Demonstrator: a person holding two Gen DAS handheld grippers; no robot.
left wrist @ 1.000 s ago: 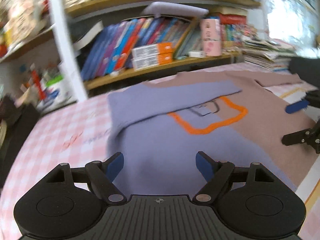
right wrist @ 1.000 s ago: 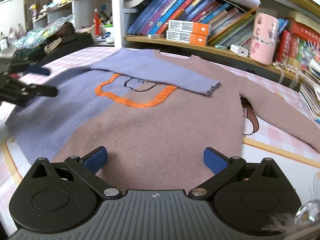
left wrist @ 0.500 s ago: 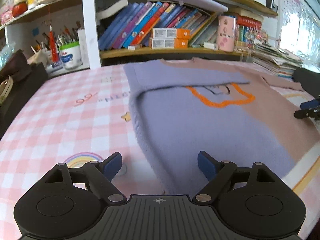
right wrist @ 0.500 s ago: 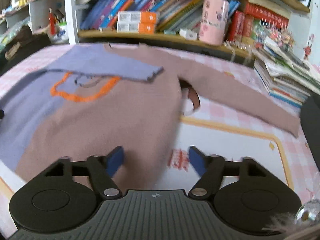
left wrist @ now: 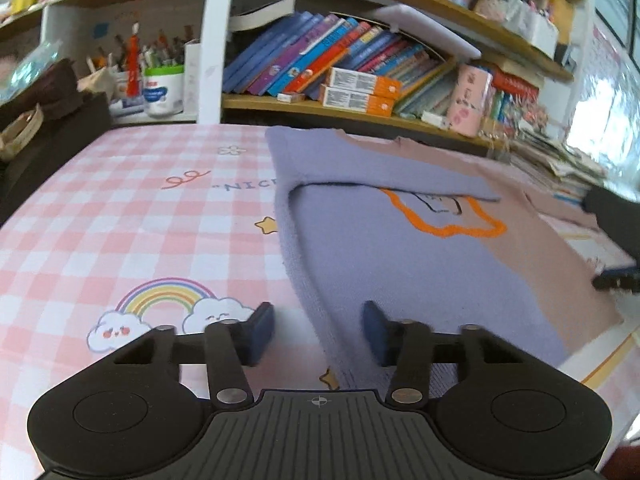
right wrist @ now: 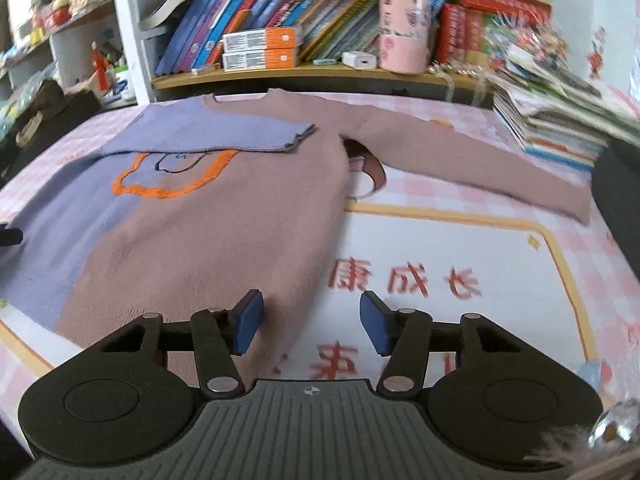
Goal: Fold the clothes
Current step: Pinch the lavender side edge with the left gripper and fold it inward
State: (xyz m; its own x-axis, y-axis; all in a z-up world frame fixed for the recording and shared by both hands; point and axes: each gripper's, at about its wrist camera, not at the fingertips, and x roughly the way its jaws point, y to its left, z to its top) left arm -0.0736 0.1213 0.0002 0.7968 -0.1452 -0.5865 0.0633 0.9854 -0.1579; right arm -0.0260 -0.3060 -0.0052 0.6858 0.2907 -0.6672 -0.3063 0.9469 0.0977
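Note:
A sweater (right wrist: 224,216), lavender on one half and dusty pink on the other, with an orange outline on the chest, lies flat on the table. Its lavender sleeve (right wrist: 224,132) is folded across the chest. The pink sleeve (right wrist: 472,156) stretches out to the right. My left gripper (left wrist: 318,334) is open, its jaws either side of the sweater's lavender side edge (left wrist: 316,312) near the hem. My right gripper (right wrist: 310,326) is open, astride the pink side edge (right wrist: 296,312) near the hem. The right gripper's tip shows in the left wrist view (left wrist: 616,278).
A pink checked tablecloth (left wrist: 132,216) with cartoon prints covers the table. A shelf of books (right wrist: 280,28) and a pink cup (right wrist: 404,36) stand behind. A stack of magazines (right wrist: 560,120) lies at the right. A dark bag (left wrist: 44,120) sits at the left.
Both grippers moved outward from the sweater's middle to its two side edges near the hem. The jaws of both have narrowed a little. The sweater has not moved.

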